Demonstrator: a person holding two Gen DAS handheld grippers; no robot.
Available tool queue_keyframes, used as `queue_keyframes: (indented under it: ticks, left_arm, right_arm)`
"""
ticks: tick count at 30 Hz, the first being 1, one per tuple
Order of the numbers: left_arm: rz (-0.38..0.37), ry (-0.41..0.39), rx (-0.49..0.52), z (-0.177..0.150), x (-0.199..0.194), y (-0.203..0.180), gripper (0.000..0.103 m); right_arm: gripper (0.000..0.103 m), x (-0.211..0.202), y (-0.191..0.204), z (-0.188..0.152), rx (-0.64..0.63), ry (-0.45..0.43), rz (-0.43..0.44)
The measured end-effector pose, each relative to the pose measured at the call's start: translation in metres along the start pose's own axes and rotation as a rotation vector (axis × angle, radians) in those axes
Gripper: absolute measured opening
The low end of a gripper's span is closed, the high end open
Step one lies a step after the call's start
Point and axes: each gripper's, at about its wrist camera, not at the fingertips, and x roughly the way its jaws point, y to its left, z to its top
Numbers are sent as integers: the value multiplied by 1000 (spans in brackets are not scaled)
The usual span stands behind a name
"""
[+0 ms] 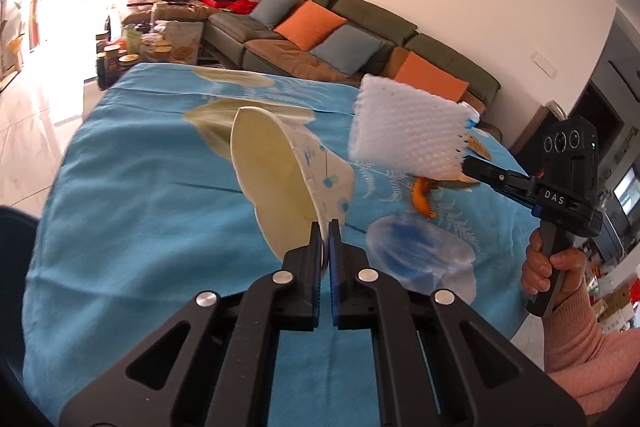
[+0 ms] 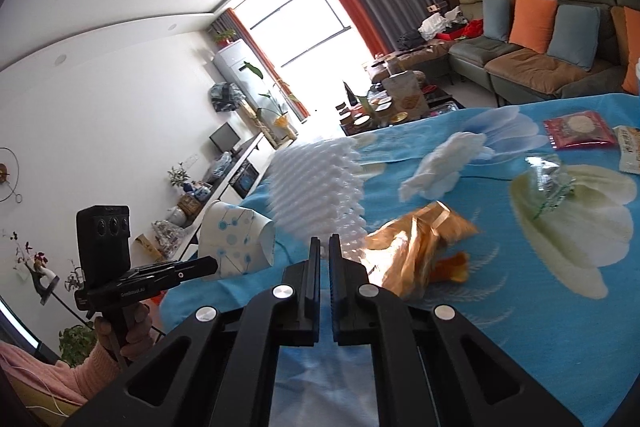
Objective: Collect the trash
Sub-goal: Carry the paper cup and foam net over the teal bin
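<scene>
My left gripper (image 1: 325,229) is shut on the rim of a crushed paper cup (image 1: 280,179), white with blue dots, held above the blue tablecloth (image 1: 140,187). The same paper cup (image 2: 236,241) shows at the left of the right wrist view, with the left gripper (image 2: 214,264) clamped on it. My right gripper (image 2: 325,241) is shut on a white foam net sleeve (image 2: 320,187), lifted off the cloth. In the left wrist view the foam net sleeve (image 1: 408,131) hangs from the right gripper (image 1: 466,159). An orange peel (image 1: 423,197) lies on the cloth below it.
On the tablecloth (image 2: 520,307) lie a gold plastic wrapper (image 2: 416,247), a crumpled white tissue (image 2: 440,167), a clear crushed wrapper (image 2: 548,179), a red snack packet (image 2: 580,133) and another packet (image 2: 630,149) at the right edge. A sofa (image 1: 320,27) stands behind the table.
</scene>
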Motion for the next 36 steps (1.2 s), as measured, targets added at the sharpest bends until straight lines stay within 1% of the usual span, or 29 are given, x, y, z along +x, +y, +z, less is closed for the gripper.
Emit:
queue_keyframes:
  ticks: [12,22,32,36]
  left_arm:
    - [71,-50,-79,-27,-55,33,4]
    - [104,-79,-97,-33,-81,42,4]
    - [145,-106,-117,-40,-108,53,4]
    - [163,-119,-133,-44,-121,63,4]
  right_arm:
    - [3,16,17,0,-13,19,58]
    - [3,31,29,0,-33,37,106]
    - [3,60,51,3,-70,83,176]
    - [3,75,63,0,-87,103,204]
